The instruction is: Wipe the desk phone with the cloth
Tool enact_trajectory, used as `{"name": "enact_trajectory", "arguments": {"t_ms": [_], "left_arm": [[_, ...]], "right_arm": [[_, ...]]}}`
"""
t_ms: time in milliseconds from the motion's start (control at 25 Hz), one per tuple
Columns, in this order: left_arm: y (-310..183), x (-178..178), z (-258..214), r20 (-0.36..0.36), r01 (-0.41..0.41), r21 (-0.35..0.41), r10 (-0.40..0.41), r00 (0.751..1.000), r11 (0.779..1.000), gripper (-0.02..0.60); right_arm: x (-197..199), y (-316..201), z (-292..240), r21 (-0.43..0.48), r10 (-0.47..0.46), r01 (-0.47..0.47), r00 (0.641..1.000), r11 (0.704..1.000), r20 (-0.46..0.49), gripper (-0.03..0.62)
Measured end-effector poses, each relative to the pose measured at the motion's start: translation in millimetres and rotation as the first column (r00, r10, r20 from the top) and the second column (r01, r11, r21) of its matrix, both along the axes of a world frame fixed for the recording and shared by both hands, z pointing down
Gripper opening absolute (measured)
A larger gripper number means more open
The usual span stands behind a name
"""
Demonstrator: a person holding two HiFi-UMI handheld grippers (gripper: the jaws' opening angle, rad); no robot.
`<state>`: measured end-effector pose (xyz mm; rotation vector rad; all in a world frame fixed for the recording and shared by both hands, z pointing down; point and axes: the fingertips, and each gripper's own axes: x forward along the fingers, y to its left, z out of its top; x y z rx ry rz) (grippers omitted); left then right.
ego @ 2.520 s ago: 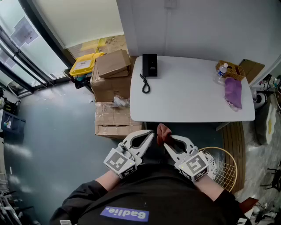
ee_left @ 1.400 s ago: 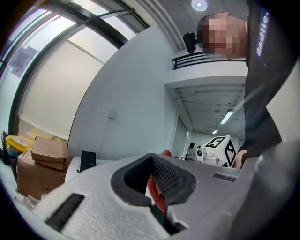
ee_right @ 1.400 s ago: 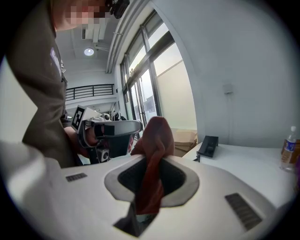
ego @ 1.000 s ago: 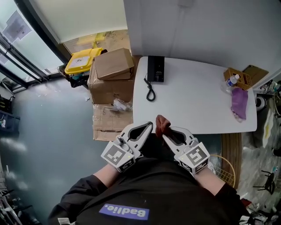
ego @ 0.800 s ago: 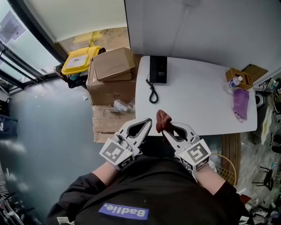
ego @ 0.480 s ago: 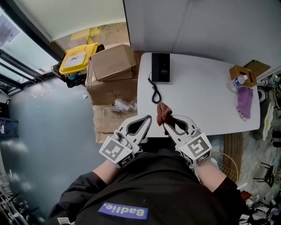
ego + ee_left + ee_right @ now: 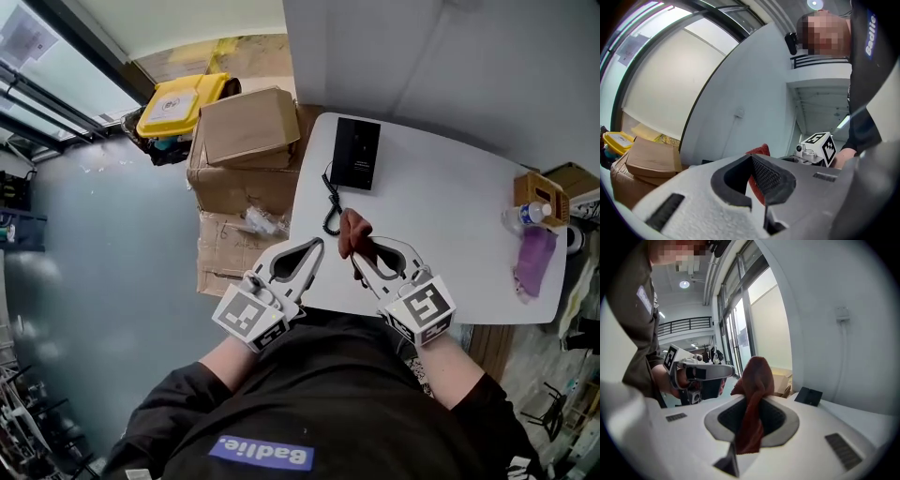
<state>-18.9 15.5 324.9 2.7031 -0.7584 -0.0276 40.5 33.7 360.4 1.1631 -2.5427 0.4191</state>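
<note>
While the right tool (image 7: 360,251) pinches the cloth (image 7: 352,231) near the phone (image 7: 356,155), the left tool (image 7: 316,246) seems closed, empty.

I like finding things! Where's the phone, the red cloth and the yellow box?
desk phone (image 7: 356,155), head view, middle of its black top.
red cloth (image 7: 756,377), right gripper view, the bunched fold sticking up past the jaws.
yellow box (image 7: 180,105), head view, its lid.
</note>
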Motion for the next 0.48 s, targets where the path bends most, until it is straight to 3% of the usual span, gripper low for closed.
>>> {"name": "enact_trajectory", "arguments": {"t_ms": [480], "left_arm": [[-72, 34, 21, -0.028, 0.117, -0.036, -0.118, 0.993, 0.992, 0.014]], "right_arm": [[39, -88, 31, 0.004, -0.063, 0.063, 0.997, 0.998, -0.042, 0.080]]}}
